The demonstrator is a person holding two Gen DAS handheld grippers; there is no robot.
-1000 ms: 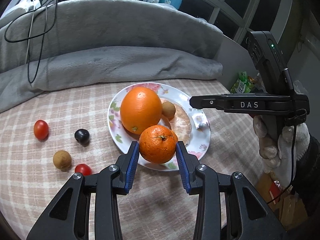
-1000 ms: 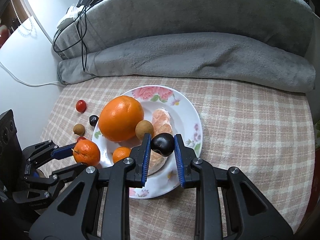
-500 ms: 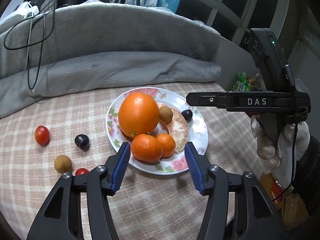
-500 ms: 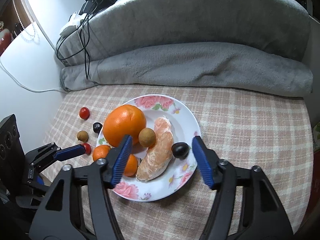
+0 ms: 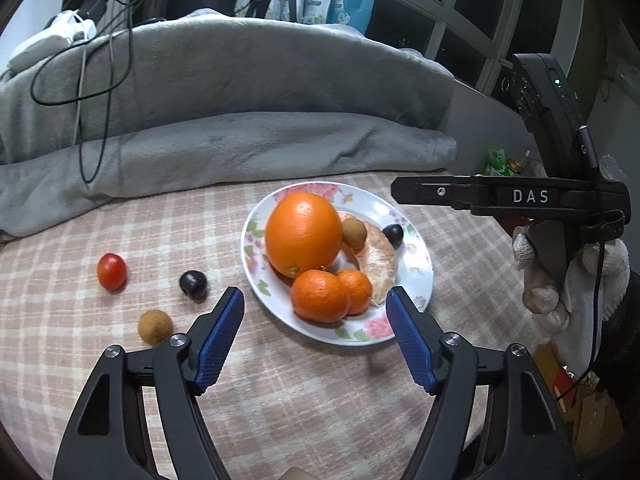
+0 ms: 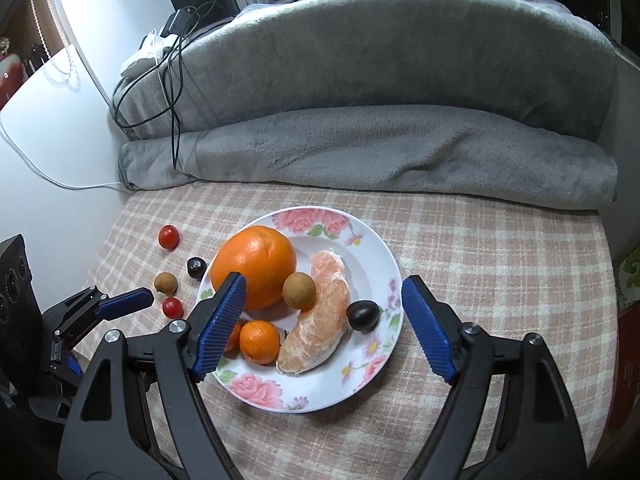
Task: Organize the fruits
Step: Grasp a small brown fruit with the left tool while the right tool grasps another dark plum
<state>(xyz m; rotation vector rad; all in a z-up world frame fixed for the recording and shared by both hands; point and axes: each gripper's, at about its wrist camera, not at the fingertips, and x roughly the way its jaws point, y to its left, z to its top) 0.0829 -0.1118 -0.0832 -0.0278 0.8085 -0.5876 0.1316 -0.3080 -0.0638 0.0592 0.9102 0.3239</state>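
Observation:
A floral plate (image 5: 420, 268) (image 6: 380, 252) on the checked cloth holds a big orange (image 5: 303, 233) (image 6: 254, 266), two mandarins (image 5: 320, 295) (image 6: 259, 341), a peeled citrus piece (image 6: 320, 320), a brown longan (image 6: 299, 290) and a dark grape (image 6: 363, 316). Left of the plate lie a red tomato (image 5: 112, 271), a dark grape (image 5: 193, 285), a brown longan (image 5: 155, 327) and a second tomato (image 6: 173, 307). My left gripper (image 5: 316, 336) is open and empty just in front of the plate. My right gripper (image 6: 324, 328) is open and empty above the plate.
A rolled grey blanket (image 6: 380, 148) lies along the back of the table, with black cables (image 5: 92, 92) draped over it. A white wall (image 6: 60, 128) stands at the left edge. The table's right edge drops off beside the right gripper's body (image 5: 520, 196).
Both grippers opened and drew back: the left let go of a mandarin on the plate's front, the right let go of the dark grape on the plate's right side.

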